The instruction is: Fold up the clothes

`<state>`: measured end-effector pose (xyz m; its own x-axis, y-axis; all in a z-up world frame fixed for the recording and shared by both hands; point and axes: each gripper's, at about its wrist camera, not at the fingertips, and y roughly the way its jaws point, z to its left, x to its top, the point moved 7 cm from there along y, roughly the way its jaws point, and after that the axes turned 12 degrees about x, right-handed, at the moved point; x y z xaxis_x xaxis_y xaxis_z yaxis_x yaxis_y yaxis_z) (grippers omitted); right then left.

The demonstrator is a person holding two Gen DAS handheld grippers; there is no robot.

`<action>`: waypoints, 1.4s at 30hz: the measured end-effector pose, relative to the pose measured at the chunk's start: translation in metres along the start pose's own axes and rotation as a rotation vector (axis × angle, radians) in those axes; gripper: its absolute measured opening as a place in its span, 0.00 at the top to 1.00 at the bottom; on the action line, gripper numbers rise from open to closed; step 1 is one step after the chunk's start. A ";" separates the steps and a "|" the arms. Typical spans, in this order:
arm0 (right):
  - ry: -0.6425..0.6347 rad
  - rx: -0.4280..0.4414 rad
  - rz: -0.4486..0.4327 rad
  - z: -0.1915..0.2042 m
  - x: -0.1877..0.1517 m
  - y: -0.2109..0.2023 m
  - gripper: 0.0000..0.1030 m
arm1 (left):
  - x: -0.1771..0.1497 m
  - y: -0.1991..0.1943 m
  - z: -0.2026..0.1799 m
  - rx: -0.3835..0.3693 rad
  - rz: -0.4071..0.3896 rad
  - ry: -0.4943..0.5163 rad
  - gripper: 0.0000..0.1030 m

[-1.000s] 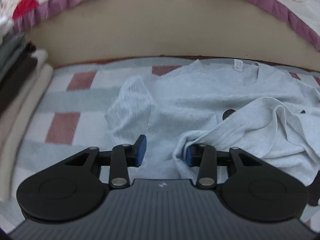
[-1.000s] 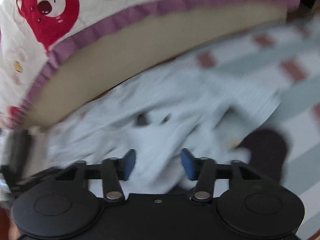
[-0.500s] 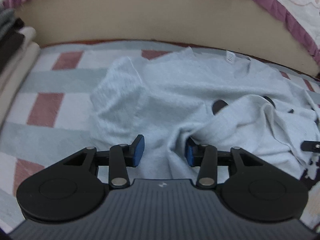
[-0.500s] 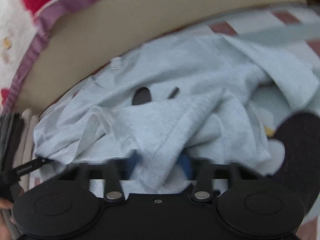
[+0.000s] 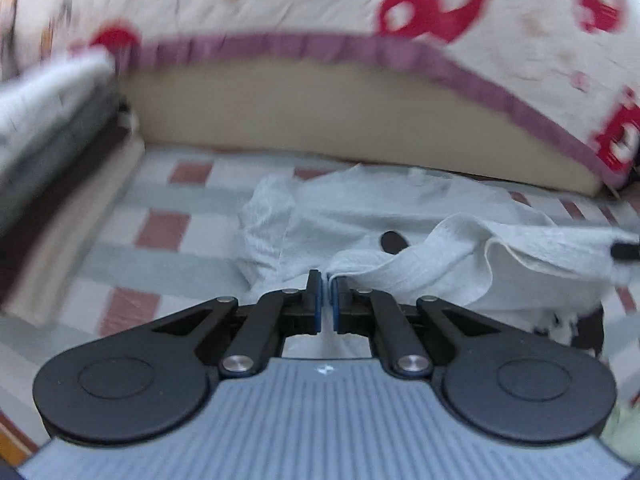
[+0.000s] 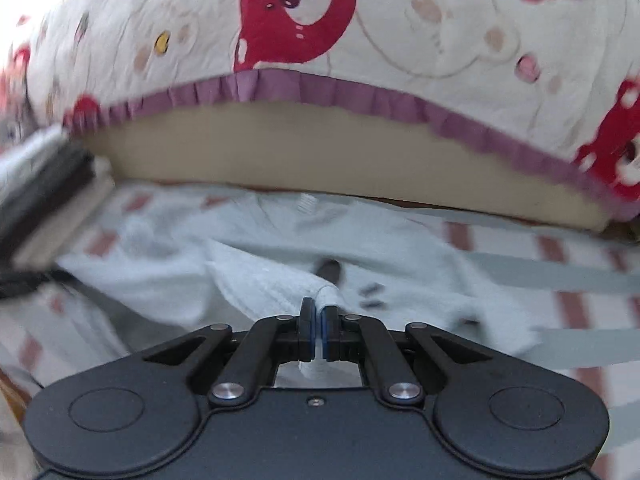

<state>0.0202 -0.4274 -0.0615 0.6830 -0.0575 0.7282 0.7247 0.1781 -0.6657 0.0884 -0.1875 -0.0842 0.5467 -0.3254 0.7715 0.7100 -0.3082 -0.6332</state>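
A light grey T-shirt (image 5: 420, 216) lies crumpled on a checked mat (image 5: 160, 224), collar toward the far side. My left gripper (image 5: 325, 280) is shut on the shirt's near hem, which lifts up from the mat. In the right wrist view the same shirt (image 6: 280, 248) spreads ahead, its white neck label (image 6: 306, 202) at the far edge. My right gripper (image 6: 318, 306) is shut on a bunched fold of the hem. The right gripper's tip (image 5: 626, 252) shows at the far right of the left wrist view.
A stack of folded clothes (image 5: 52, 152) stands at the left. A beige mattress side (image 5: 320, 120) under a red bear-print quilt (image 6: 300, 20) with a purple frill runs along the back. The checked mat (image 6: 560, 280) extends to the right.
Both grippers have closed on the shirt's hem and risen, lifting the cloth. Both views now tilt up and show more of the quilt.
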 end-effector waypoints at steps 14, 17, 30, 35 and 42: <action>-0.190 0.110 0.274 -0.006 -0.062 -0.168 0.95 | -0.057 -0.138 -0.027 -0.345 0.282 0.412 0.95; -0.171 0.161 0.403 -0.008 -0.087 -0.151 0.91 | -0.089 -0.126 -0.043 -0.374 0.428 0.470 0.93; -0.219 0.149 0.141 -0.012 -0.011 -0.052 0.55 | -0.012 -0.038 -0.025 -0.081 0.110 0.313 0.49; -0.114 0.195 -0.020 -0.066 0.018 0.026 0.55 | 0.014 0.058 0.002 0.141 0.168 0.119 0.49; 0.005 -0.046 0.074 -0.159 -0.015 0.093 0.55 | 0.027 0.166 0.042 0.278 0.173 0.022 0.49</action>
<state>0.0914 -0.5661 -0.1605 0.7350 -0.0509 0.6762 0.6758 0.1363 -0.7244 0.2395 -0.2099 -0.1661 0.6621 -0.3715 0.6509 0.7032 0.0077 -0.7109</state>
